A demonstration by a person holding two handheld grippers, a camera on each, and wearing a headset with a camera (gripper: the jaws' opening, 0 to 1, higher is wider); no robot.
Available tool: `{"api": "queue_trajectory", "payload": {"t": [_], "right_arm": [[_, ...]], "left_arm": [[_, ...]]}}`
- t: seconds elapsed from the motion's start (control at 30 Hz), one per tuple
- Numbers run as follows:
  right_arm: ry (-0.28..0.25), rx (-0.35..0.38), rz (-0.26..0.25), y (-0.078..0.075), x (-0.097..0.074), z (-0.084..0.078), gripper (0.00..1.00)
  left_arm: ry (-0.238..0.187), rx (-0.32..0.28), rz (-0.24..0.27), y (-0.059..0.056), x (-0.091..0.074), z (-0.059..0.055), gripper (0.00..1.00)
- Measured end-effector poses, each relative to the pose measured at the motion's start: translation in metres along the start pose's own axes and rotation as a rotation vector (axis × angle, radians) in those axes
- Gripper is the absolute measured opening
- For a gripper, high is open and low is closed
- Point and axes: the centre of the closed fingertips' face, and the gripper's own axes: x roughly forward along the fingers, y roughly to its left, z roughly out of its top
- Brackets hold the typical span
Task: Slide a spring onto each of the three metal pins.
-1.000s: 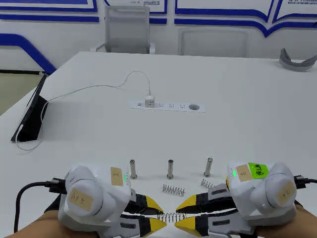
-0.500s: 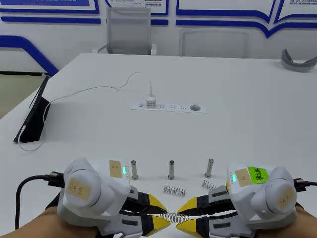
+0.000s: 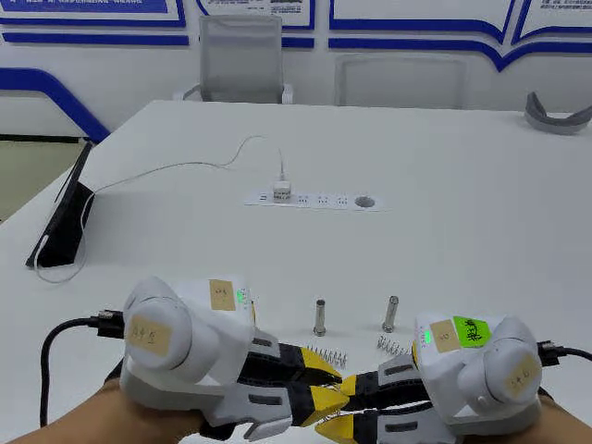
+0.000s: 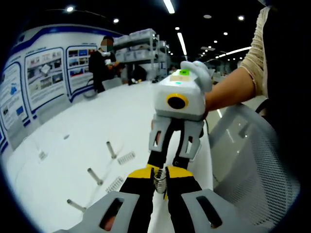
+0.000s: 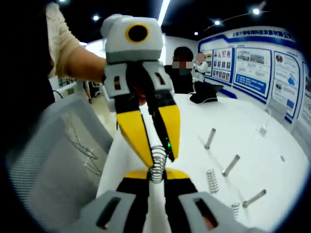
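Two sets of jaws, left gripper [image 4: 160, 171] and right gripper [image 5: 155, 174], sit narrowly clamped on one spring [image 5: 156, 164].

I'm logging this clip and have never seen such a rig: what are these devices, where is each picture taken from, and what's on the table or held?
There is no robot arm: a person holds a two-jaw gripper in each hand. The head view comes from a headset camera looking down at the work. The round pictures come from cameras riding on the left gripper and right gripper, looking along their jaws. On the white table stand three pins, with two loose springs lying near them. Both grippers pinch one spring between their yellow tips, apparently an end each.
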Motion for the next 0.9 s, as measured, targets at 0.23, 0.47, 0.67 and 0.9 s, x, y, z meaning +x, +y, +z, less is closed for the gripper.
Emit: {"api": "queue_trajectory", "payload": {"t": [0.23, 0.47, 0.67, 0.9], "right_arm": [[-0.005, 0.012, -0.001, 0.002, 0.003, -0.001, 0.12], [-0.014, 0.034, -0.025, -0.002, 0.004, 0.002, 0.17], [-0.020, 0.059, -0.058, -0.009, -0.003, 0.000, 0.25], [-0.023, 0.086, -0.117, -0.019, -0.018, -0.008, 0.34]], "left_arm": [[0.005, -0.009, -0.008, -0.002, -0.002, -0.004, 0.08], [0.004, -0.022, 0.002, 0.002, -0.005, -0.006, 0.08], [0.007, -0.029, 0.024, 0.010, -0.012, -0.010, 0.08], [0.024, -0.034, 0.062, 0.027, -0.021, -0.018, 0.08]]}}
